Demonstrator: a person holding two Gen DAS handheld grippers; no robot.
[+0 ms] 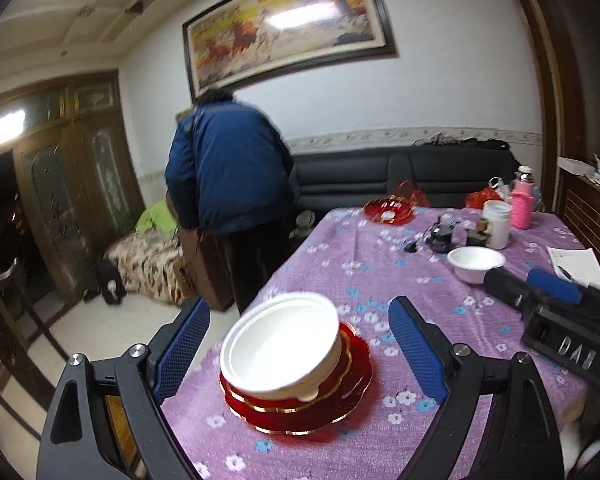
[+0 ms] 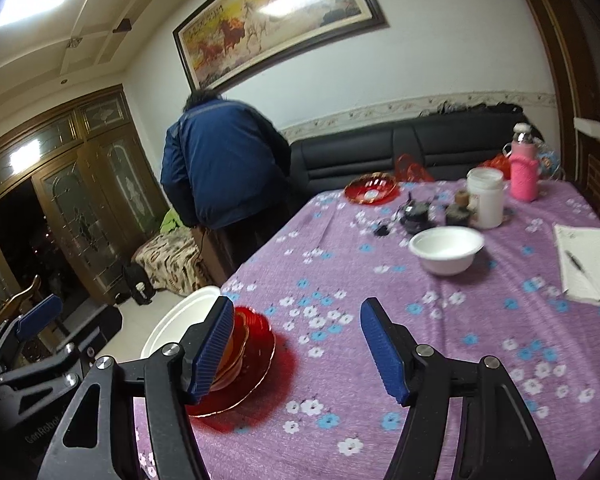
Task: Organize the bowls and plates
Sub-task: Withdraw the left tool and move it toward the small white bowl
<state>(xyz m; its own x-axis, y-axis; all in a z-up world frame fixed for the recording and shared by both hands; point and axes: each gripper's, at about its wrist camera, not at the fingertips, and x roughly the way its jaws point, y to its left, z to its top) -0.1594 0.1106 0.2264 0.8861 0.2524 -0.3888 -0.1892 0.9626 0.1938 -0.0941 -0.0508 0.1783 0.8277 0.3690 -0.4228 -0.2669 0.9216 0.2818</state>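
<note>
Both grippers, left (image 1: 300, 354) and right (image 2: 296, 354), gape empty. A white bowl (image 1: 280, 348) tilts on red plates (image 1: 300, 404) at the table's (image 1: 420, 448) near-left edge. Stacking is underway; next probably calls for fetching the second bowl (image 2: 446, 250), mid-table.

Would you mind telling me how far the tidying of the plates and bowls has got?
Partly done: a white bowl already sits tilted on the stacked red plates near the table edge. Nothing is in hand; the left gripper is open around that stack and the right gripper is open and empty. Left: the lone white bowl mid-table and the red plate at the far end.
</note>
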